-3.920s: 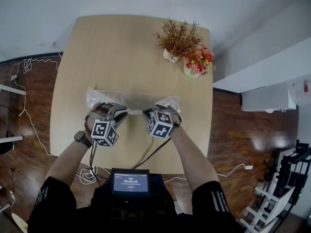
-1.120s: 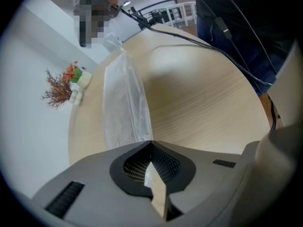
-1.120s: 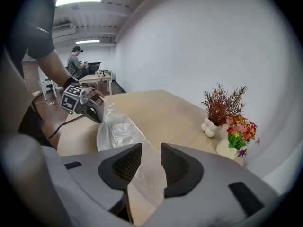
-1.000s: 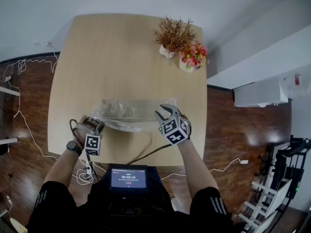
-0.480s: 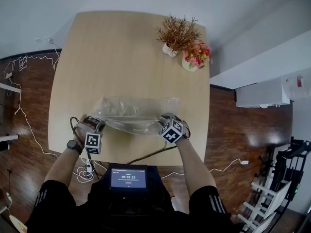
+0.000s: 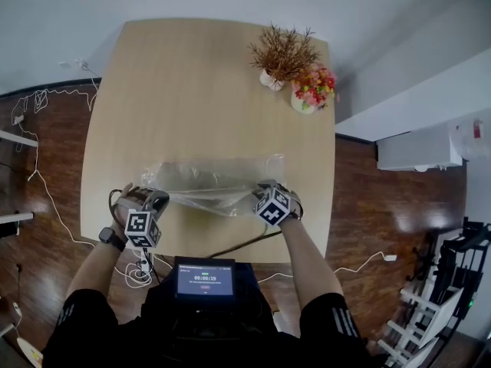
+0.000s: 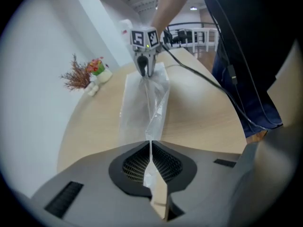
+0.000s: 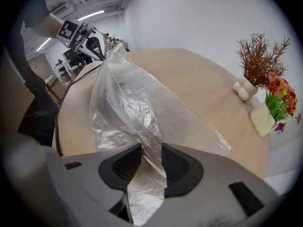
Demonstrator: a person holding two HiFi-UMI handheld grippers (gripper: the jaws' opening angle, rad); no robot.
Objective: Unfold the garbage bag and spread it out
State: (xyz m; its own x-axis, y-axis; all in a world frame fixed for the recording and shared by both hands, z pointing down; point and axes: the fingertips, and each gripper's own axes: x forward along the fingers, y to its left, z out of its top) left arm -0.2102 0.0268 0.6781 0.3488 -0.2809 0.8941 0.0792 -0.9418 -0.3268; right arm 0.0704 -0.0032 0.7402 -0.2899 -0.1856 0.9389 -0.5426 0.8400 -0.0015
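Observation:
A clear, crinkled garbage bag lies stretched left to right across the near part of the wooden table. My left gripper is at the bag's left end. In the left gripper view, my left gripper is shut on a thin fold of the bag, and the film runs taut toward the right gripper. My right gripper is down at the bag's right end. In the right gripper view, my right gripper is open, its jaws astride bunched film.
A vase of dried twigs and a pot of bright flowers stand at the table's far right. A screen device hangs at the person's chest. Cables lie on the wooden floor at the left.
My right gripper has come down from above the table onto the bag's right end. My left gripper has risen a little, lifting the bag's left end.

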